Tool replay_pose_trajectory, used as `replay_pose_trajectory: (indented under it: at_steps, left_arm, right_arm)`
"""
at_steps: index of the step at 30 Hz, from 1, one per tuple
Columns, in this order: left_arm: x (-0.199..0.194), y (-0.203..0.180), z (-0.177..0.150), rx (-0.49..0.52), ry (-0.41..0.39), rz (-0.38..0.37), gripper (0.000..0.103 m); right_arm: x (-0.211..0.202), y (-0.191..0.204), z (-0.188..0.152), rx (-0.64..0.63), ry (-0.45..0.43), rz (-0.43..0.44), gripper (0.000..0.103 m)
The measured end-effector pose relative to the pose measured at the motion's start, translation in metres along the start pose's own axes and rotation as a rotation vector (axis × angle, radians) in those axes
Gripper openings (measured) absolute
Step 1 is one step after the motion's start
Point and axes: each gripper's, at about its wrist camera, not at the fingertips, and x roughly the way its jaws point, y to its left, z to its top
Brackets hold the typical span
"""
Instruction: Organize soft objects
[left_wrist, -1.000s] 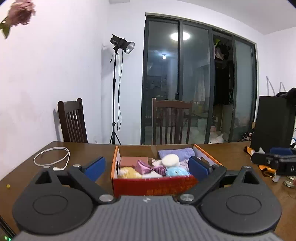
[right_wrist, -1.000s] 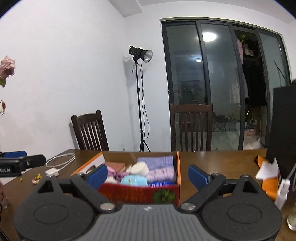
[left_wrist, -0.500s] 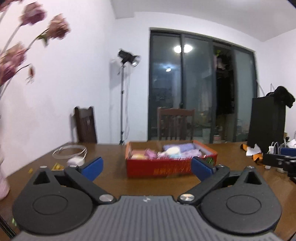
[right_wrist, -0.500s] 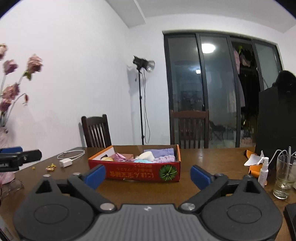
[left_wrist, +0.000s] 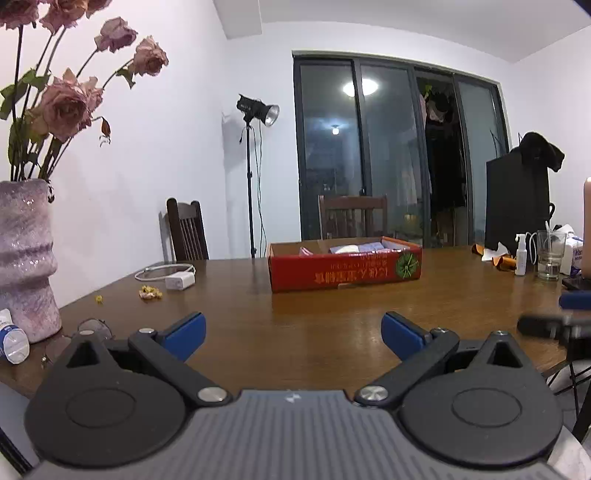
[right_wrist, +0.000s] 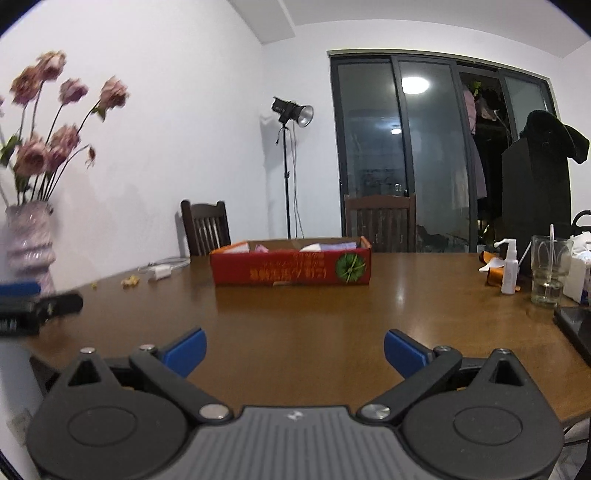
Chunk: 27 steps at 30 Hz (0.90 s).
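The shallow red cardboard box (left_wrist: 345, 266) of soft cloth items (left_wrist: 354, 248) sits mid-worktop, long side facing both tools, well ahead. Left tool (left_wrist: 293, 334) and right tool (right_wrist: 294, 350) gape empty; from the box, the right seems squarer on.

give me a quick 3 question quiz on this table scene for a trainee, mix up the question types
1. True or false: the left hand-held gripper is clamped on a soft item.
2. Multiple choice: where are the soft items? A) scattered over the table B) inside the red box C) in the vase
3. Fill in: beside the spray bottle stands a clear ____.

Key:
1. False. Both it and the right hand-held gripper are open and empty.
2. B
3. glass
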Motion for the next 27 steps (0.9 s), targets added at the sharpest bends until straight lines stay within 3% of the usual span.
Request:
replay_pose_trajectory:
  at_steps: [9, 27]
  left_arm:
    - [-0.0026, 0.0045, 0.0032, -0.032, -0.031, 0.002, 0.103]
    - [-0.0011, 0.0031, -0.0029, -0.017, -0.02, 0.021, 0.103]
  right_arm:
    - [-0.0028, 0.0038, -0.0065, -0.004, -0.022, 0.023, 0.103]
    - [0.0014, 0.0009, -0.0042, 0.013, -0.019, 0.023, 0.103]
